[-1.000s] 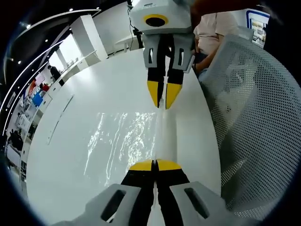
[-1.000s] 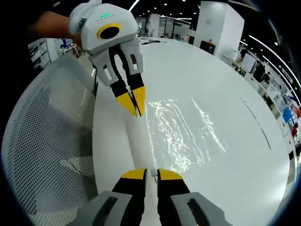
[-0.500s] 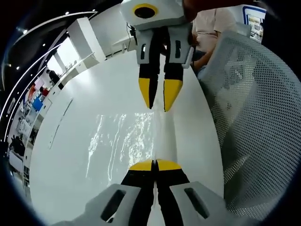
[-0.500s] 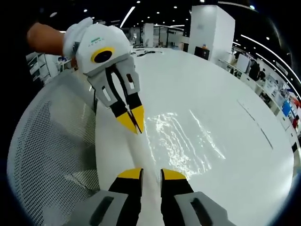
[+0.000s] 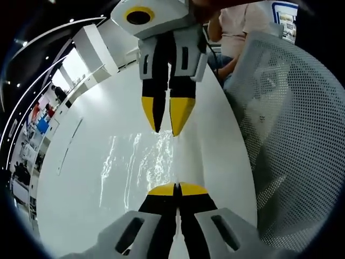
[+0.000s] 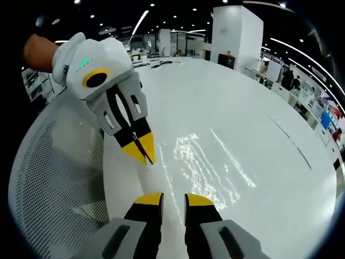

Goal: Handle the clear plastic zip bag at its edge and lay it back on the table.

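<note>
Since a second ago your right gripper point(image 5: 163, 129) has let go, jaws spread and lifted off the bag point(image 5: 140, 162), while your left gripper point(image 5: 178, 190) pinches its edge: pull away now and it drags the bag across the table point(image 6: 259, 135).

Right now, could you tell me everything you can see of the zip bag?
The zip bag is clear, thin, crinkled plastic, catching bright glints. It lies flat on the white table near the edge beside the mesh chair. The left gripper is shut on its near edge. The right gripper is open, its jaws apart over the bag's edge, not pinching it.
</note>
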The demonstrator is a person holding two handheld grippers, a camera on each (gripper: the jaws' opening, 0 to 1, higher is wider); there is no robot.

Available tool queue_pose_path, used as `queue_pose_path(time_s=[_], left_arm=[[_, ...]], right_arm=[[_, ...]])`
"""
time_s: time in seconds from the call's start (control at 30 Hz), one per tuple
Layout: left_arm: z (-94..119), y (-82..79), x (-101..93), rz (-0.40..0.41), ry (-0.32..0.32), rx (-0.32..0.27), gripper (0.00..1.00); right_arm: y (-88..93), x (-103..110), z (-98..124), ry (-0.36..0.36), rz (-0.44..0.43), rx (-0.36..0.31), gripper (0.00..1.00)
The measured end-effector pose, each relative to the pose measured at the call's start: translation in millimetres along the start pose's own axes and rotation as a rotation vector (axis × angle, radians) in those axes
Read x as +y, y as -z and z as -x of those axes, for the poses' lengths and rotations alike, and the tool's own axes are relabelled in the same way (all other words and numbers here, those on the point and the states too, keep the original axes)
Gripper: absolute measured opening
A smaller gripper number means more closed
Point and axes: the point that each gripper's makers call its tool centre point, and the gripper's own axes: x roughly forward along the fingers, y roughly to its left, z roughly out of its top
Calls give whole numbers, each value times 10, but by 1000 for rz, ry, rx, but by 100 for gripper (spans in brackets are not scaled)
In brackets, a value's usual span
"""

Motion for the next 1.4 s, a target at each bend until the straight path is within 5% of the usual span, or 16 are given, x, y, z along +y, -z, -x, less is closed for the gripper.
queue_pose_path(time_s=[1.4], left_arm=[[0, -40, 35, 24, 3, -38, 2]], right_arm=[[115, 191, -175, -50, -107, 57, 0]])
